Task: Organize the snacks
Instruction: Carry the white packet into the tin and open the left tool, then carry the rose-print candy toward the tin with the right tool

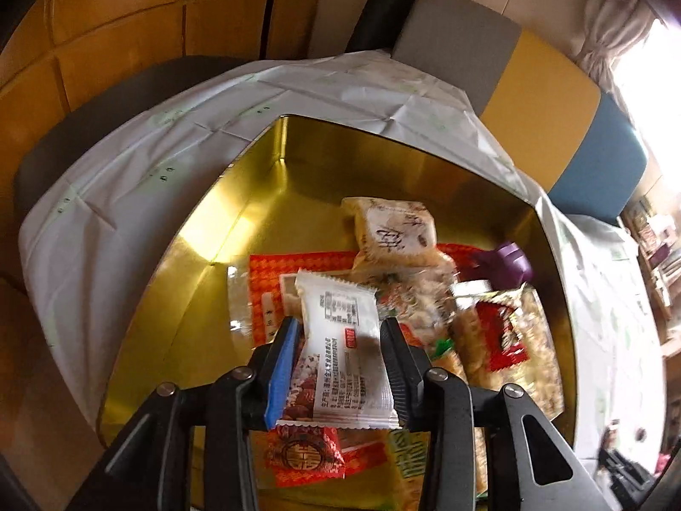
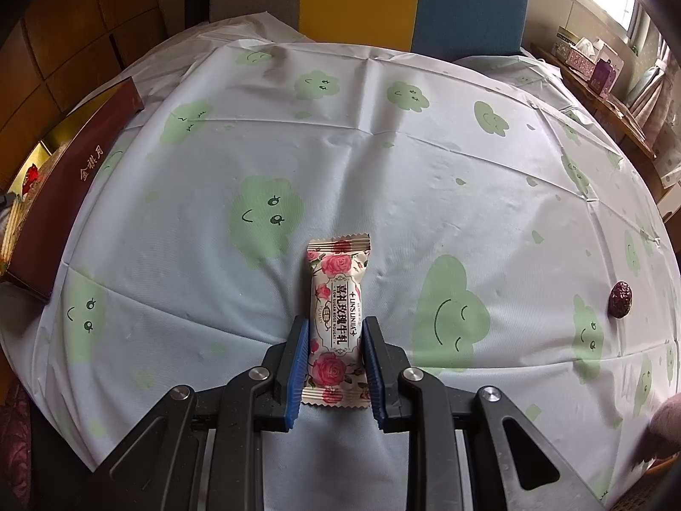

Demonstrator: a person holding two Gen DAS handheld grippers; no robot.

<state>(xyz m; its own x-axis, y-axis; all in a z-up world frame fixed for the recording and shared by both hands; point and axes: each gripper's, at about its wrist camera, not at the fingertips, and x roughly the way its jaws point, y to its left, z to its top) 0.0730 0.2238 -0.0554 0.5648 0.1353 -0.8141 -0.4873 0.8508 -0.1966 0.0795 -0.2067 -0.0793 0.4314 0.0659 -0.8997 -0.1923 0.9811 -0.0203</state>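
Note:
In the left wrist view my left gripper (image 1: 338, 336) is shut on a white snack packet (image 1: 340, 353) with printed text, held above a gold tin box (image 1: 178, 281). The box holds several wrapped snacks, among them a beige packet (image 1: 396, 230) and red-patterned packets (image 1: 304, 455). In the right wrist view my right gripper (image 2: 334, 336) has its blue-padded fingers closed against the sides of a rose-printed nougat packet (image 2: 338, 319) that lies on the tablecloth (image 2: 425, 179). The box's dark red outer wall (image 2: 72, 187) stands at the far left.
A dark red date (image 2: 621, 294) lies on the cloth at the right. Grey, yellow and blue chair backs (image 2: 468, 0) stand behind the table. A shelf with boxes (image 2: 596, 68) runs along the window side. The table's edge curves around the cloth.

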